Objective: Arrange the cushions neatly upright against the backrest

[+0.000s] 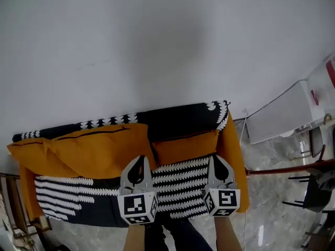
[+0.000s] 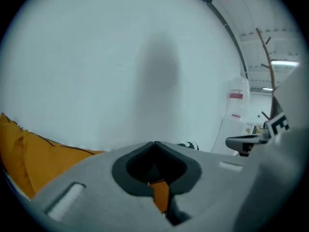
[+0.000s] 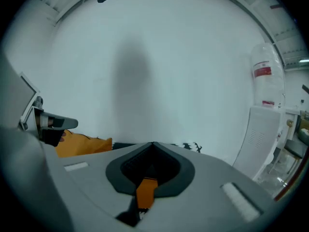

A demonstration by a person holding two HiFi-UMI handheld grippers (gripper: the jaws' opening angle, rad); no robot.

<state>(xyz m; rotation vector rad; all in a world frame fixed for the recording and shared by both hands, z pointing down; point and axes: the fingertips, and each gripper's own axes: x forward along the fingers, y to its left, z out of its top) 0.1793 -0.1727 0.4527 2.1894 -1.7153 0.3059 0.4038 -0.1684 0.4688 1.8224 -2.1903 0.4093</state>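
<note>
1. The large orange cushion (image 1: pixel 89 150) rests against the backrest (image 1: pixel 172 120) at the sofa's (image 1: pixel 63 195) left end. The small orange cushion (image 1: pixel 186 148) stands against the backrest just beside it, toward the right.
2. The sofa has a black-and-white patterned cover and stands against a white wall (image 1: pixel 157 46).
3. The left claw (image 1: pixel 140 158) hangs over the seat, tips together, empty.
4. The right claw (image 1: pixel 216 158) hangs alongside it, also closed on nothing.
</note>
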